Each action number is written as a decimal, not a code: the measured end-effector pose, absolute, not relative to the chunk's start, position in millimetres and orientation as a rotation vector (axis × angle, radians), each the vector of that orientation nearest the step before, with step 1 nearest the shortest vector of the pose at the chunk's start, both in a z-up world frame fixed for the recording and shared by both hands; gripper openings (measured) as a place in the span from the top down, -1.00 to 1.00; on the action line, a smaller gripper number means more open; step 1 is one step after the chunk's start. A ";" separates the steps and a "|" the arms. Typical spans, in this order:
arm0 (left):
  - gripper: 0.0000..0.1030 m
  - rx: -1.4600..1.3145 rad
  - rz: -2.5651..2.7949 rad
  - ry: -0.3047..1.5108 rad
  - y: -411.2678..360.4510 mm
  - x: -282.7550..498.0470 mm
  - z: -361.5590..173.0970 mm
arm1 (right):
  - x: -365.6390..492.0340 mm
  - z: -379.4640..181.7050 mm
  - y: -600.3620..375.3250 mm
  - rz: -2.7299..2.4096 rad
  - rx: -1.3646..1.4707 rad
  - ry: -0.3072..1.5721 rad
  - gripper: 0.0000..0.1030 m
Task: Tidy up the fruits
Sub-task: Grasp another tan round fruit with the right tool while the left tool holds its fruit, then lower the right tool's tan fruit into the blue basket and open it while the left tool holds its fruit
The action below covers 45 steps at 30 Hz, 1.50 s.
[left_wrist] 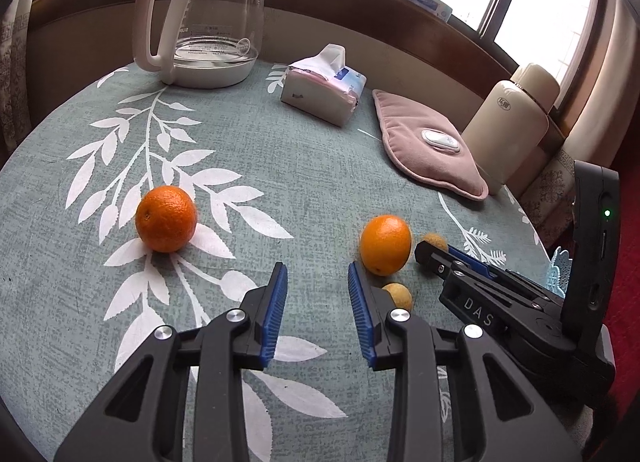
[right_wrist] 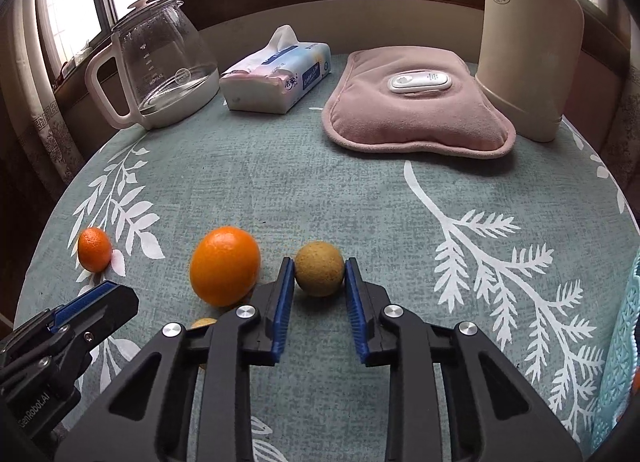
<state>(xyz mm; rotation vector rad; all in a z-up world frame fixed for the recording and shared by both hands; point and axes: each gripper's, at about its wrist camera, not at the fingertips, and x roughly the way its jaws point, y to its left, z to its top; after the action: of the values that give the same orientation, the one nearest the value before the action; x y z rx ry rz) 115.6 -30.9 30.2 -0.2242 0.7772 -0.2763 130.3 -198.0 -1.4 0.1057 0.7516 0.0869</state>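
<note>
my right tool [right_wrist: 319,280] is clamped on a small tan fruit [right_wrist: 319,269], which sits on the desk [right_wrist: 320,190] between its blue pads. the fruit is round, dull yellow-brown, rough-skinned. just to its left lies a large orange [right_wrist: 225,270], smooth and bright; farther left a smaller orange [right_wrist: 95,249]. another tan fruit [left_wrist: 398,296] peeks out beside my left tool [left_wrist: 318,282], whose jaws stand narrowly apart, nothing between them. at the back stand a glass kettle [right_wrist: 160,62], a tissue pack [right_wrist: 276,74], a pink heating pad [right_wrist: 416,106] and a cream flask [right_wrist: 528,54]. a light blue basket [right_wrist: 618,342] edges in at right.
</note>
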 end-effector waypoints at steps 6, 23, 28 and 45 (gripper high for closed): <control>0.03 -0.190 -0.306 0.742 -43.2 111.2 32.6 | 110.4 -0.2 -218.0 0.060 0.123 0.741 0.49; 0.45 -0.014 -0.374 0.850 -100.7 124.8 12.1 | 47.6 36.7 -240.3 0.067 0.181 0.609 0.48; 0.52 -0.036 -0.390 0.844 -96.3 123.1 12.6 | 37.4 40.3 -250.3 0.045 0.206 0.593 0.48; 0.52 -0.090 -0.429 0.803 -84.5 103.7 25.0 | -5.9 51.9 -315.3 -0.107 0.300 0.535 0.49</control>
<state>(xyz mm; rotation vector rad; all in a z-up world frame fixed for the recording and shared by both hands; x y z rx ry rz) 103.7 -84.5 25.0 -0.0903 0.8032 -0.4293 -5.9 -315.3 51.9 0.2999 0.5346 -0.1073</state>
